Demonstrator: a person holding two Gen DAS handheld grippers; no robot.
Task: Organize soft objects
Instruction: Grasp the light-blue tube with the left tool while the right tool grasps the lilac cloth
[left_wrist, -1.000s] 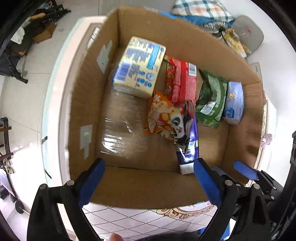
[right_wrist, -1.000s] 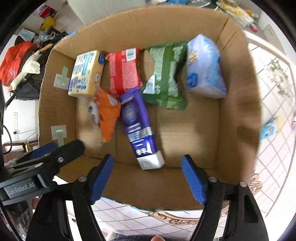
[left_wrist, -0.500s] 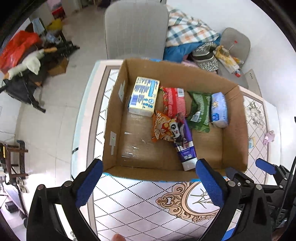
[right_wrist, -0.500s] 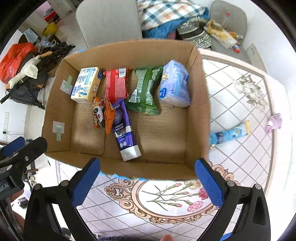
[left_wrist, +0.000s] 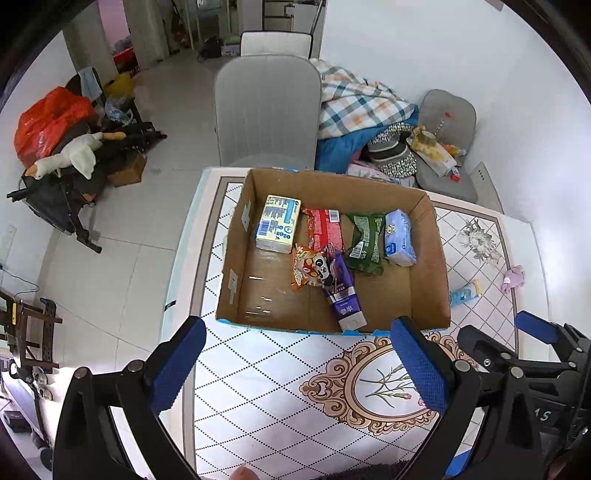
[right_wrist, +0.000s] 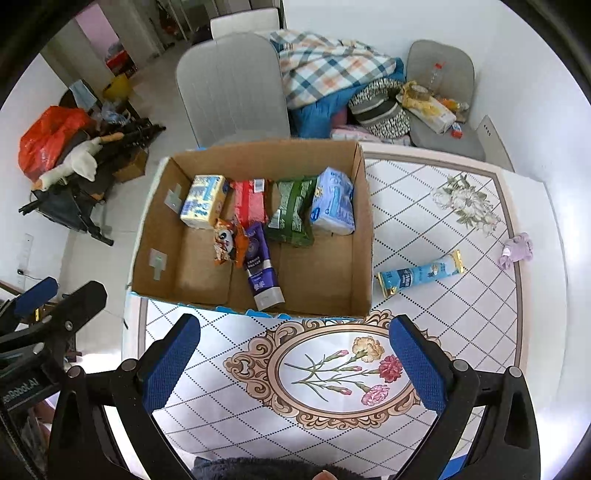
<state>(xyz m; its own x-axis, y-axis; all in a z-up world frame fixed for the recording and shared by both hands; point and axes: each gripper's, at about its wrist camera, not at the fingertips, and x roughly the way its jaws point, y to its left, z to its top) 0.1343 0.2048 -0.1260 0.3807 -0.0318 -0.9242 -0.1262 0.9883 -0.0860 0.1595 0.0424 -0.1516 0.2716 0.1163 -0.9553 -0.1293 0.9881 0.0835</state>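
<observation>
A cardboard box (left_wrist: 436, 258) (right_wrist: 364, 236) stands on the patterned table. Along its far wall lie a yellow pack (left_wrist: 277, 228) (right_wrist: 203, 201), a red pack (left_wrist: 325, 229) (right_wrist: 249, 201), a green pack (left_wrist: 365, 240) (right_wrist: 291, 212) and a pale blue tissue pack (left_wrist: 398, 238) (right_wrist: 333, 206). In front of them lie an orange snack bag (left_wrist: 308, 267) (right_wrist: 226, 242) and a purple tube (left_wrist: 343, 293) (right_wrist: 260, 271). A light blue tube (right_wrist: 421, 275) (left_wrist: 464, 293) and a small purple plush (right_wrist: 516, 251) (left_wrist: 513, 276) lie on the table right of the box. My left gripper (left_wrist: 295, 365) and right gripper (right_wrist: 295, 363) hang open and empty above the table, short of the box.
A grey chair (left_wrist: 267, 110) stands behind the table, beside a heap of plaid bedding (left_wrist: 354, 107) and a second chair with clutter (left_wrist: 443, 147). Bags and a stroller (left_wrist: 62, 155) sit on the floor at left. The table's left edge (left_wrist: 181, 258) drops to floor tiles.
Both grippers have risen and pulled back from inside the box, so the whole box and table now show. The right gripper's jaws widened. The packs in the box have stayed put.
</observation>
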